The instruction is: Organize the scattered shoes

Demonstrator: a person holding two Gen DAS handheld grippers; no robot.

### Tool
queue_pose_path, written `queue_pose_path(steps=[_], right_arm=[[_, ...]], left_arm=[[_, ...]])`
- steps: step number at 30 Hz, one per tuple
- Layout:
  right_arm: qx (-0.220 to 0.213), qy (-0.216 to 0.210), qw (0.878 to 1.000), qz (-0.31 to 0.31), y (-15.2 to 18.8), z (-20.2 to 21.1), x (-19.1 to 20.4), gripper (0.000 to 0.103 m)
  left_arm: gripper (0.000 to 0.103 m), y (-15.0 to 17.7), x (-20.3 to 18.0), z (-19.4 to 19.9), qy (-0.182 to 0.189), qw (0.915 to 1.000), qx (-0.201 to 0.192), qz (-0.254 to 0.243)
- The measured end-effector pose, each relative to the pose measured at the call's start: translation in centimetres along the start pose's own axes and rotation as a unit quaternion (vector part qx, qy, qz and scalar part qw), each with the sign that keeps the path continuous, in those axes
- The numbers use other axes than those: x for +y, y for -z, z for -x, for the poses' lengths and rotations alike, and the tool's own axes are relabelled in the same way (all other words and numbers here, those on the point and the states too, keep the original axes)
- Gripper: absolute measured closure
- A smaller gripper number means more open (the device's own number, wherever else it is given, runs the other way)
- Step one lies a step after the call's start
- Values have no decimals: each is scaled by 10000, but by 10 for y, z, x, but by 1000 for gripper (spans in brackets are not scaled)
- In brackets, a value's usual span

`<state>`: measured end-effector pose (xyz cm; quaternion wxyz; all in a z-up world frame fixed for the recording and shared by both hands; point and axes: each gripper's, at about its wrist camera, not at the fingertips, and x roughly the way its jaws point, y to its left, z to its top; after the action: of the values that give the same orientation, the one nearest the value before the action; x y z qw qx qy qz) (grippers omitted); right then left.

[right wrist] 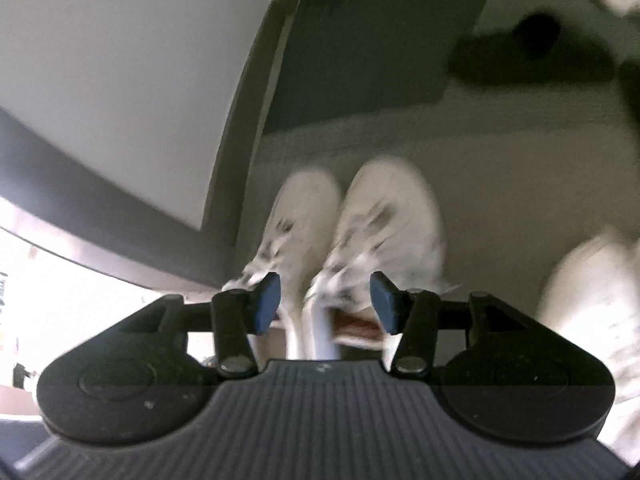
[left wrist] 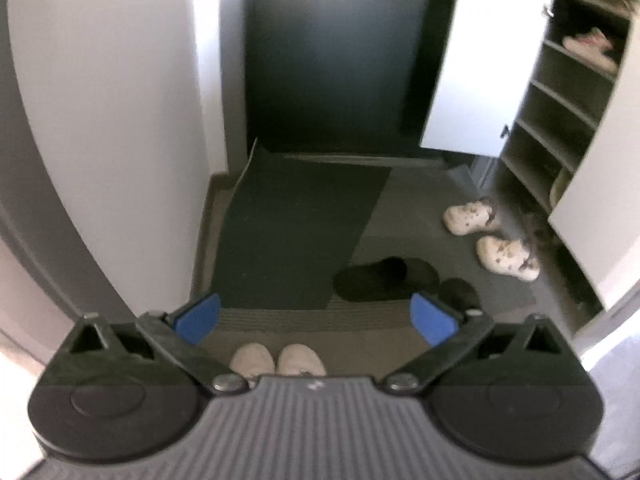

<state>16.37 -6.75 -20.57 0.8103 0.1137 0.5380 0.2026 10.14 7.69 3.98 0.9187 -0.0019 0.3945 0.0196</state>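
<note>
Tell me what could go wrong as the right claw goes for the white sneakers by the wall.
1. The right claw, open, sits over both white sneakers, which lie side by side; it may catch both collars or push one away.
2. The view is motion-blurred, so aim may be off.
3. The black slippers and cream clogs lie before the open shoe cabinet; a carried shoe might knock them.

Each handheld gripper, left gripper (left wrist: 316, 318) and right gripper (right wrist: 325, 304), has a black ribbed body. Two round black discs flank silver pivot screws. Fingers end in blue pads (left wrist: 199, 318).
</note>
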Motion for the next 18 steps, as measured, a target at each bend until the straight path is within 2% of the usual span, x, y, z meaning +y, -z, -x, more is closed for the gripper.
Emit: queue_pose_path(steps=[2,5,11,13,16,17,18], right_arm=[[-95,315,9989,327,-24,41,-9,51],[-504,775,9947,455,-55,114,-29,51],[-1656,1226,9785,-131,-97,273,-88,51],[-1903,1209,9741,-152,-97,312,-98,49],[-2091,1256,9698,-2,-82,346,-108,36],[-2156,1290,9679,72,-75,357,-111,28],[-2102,1334,9684,118,-65,360,-117,27]], left_arm=[[0,18,-7,2,-310,9993,128,-169],[0,36,-16,3,-169,9986,505,-70],[0,62,-71,-14,-42,9962,753,-442],[0,75,-96,-29,93,9933,947,-651],[0,91,-133,-53,292,9855,1330,-1010],[0,93,-144,-59,363,9827,1443,-1104],[0,95,-150,-63,423,9810,1501,-1154]])
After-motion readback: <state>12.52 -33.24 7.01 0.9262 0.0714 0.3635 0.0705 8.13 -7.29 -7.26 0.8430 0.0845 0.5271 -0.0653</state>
